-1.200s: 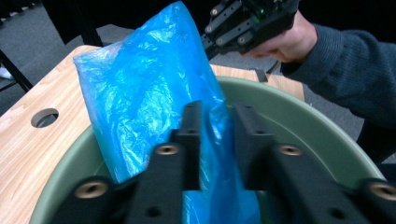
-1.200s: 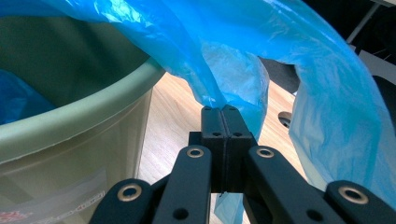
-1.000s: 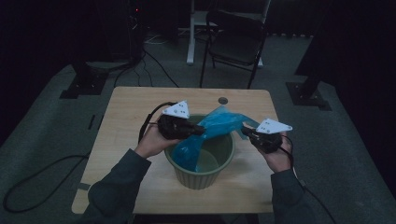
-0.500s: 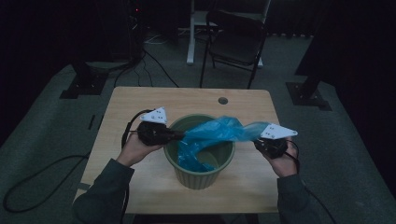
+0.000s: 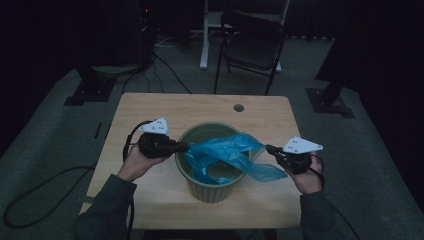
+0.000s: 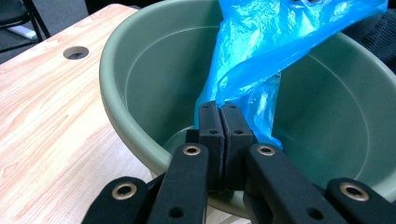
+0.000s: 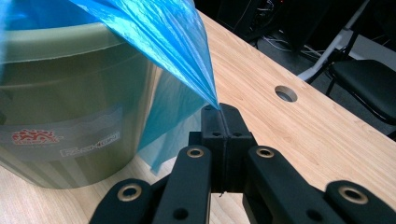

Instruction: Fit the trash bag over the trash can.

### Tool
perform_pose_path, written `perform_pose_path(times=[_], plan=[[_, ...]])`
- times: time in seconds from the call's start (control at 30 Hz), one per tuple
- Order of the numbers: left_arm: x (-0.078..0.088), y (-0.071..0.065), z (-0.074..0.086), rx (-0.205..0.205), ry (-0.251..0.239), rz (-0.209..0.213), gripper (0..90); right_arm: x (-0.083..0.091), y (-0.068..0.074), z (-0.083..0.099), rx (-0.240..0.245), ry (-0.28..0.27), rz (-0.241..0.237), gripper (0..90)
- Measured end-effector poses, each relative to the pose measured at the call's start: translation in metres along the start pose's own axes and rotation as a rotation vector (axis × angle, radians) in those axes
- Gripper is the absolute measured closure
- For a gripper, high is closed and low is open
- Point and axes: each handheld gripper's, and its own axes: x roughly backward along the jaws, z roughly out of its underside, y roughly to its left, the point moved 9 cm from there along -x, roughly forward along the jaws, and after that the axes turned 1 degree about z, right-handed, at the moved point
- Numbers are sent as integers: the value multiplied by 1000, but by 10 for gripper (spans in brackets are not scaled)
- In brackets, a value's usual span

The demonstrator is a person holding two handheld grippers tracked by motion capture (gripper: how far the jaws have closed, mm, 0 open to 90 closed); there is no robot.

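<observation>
Left gripper [image 5: 175, 147]: black body, grey three-cornered plate on top with small dark holes, black cable looping off rear. Right gripper [image 5: 270, 149]: same build, black cable trailing behind hand. Jaws in both gripper views: matte black arms, brass-ringed rivet holes (two larger ones low at sides), flat black pads with small screw recesses. Person: dark grey-green long sleeves [image 5: 107, 207] on both forearms.

The bag [image 5: 227, 155] hides part of the bin's [image 5: 207, 187] floor. In the right gripper view the bin's [image 7: 70, 107] left side is cut off, and its label [image 7: 65, 140] is too blurry to read. The room behind the chair [image 5: 252, 45] is too dark to see.
</observation>
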Motion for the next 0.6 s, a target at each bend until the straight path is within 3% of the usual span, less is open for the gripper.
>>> perform_pose_path(times=[0.17, 0.27, 0.5, 0.6], plan=[[0, 0, -4, 7, -6, -6, 650, 1, 3, -3, 3, -16, -12, 900], [1, 2, -7, 16, -15, -19, 583, 1, 4, -5, 4, -21, -18, 900], [8, 1, -17, 5, -54, -11, 545, -1, 5, -7, 5, -24, -26, 900], [7, 1, -20, -4, -48, -16, 545, -2, 6, -7, 6, -25, -28, 900]])
